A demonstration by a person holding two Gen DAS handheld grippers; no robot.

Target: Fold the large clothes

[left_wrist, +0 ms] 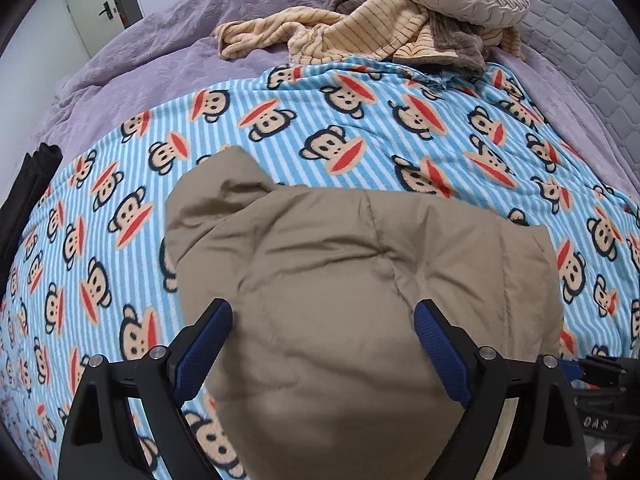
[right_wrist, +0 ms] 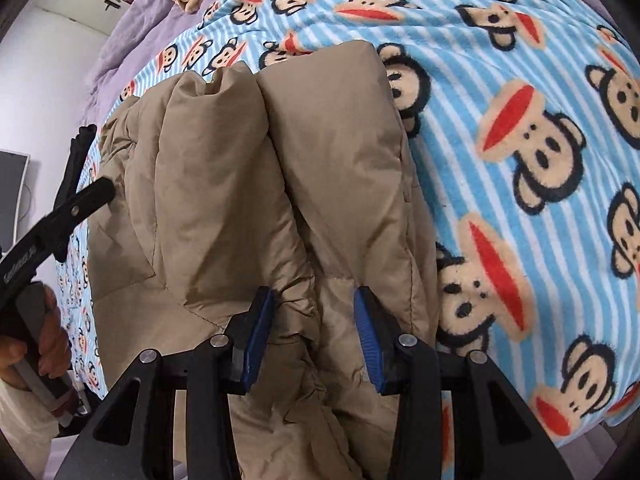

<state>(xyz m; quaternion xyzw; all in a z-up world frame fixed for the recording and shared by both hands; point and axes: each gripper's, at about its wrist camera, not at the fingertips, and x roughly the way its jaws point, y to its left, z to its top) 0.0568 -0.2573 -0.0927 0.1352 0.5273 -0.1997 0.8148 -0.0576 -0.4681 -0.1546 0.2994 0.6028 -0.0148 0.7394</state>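
A tan puffer jacket (left_wrist: 360, 280) lies bunched on a monkey-print striped blanket (left_wrist: 320, 120) covering the bed. The left claw (left_wrist: 323, 320) hovers over it, fingers spread wide. The right claw (right_wrist: 314, 312) pinches a bunched fold of the jacket.

Both wrist views are evenly and softly lit, bright enough to show colours clearly, with no harsh glare. Where the light comes from cannot be told. Shadows are faint: soft creases darken the tan padded jacket (left_wrist: 360, 280) ahead of the left gripper (left_wrist: 323, 312), and a deeper shadow sits in the fold between the fingers of the right gripper (right_wrist: 314, 300). Strong fisheye distortion bends the striped monkey-print blanket (left_wrist: 320, 120) into a dome, and black corners frame each view. The jacket fabric nearest the lens below the left gripper looks smooth and slightly blurred. Farther ahead, detail stays fairly sharp.
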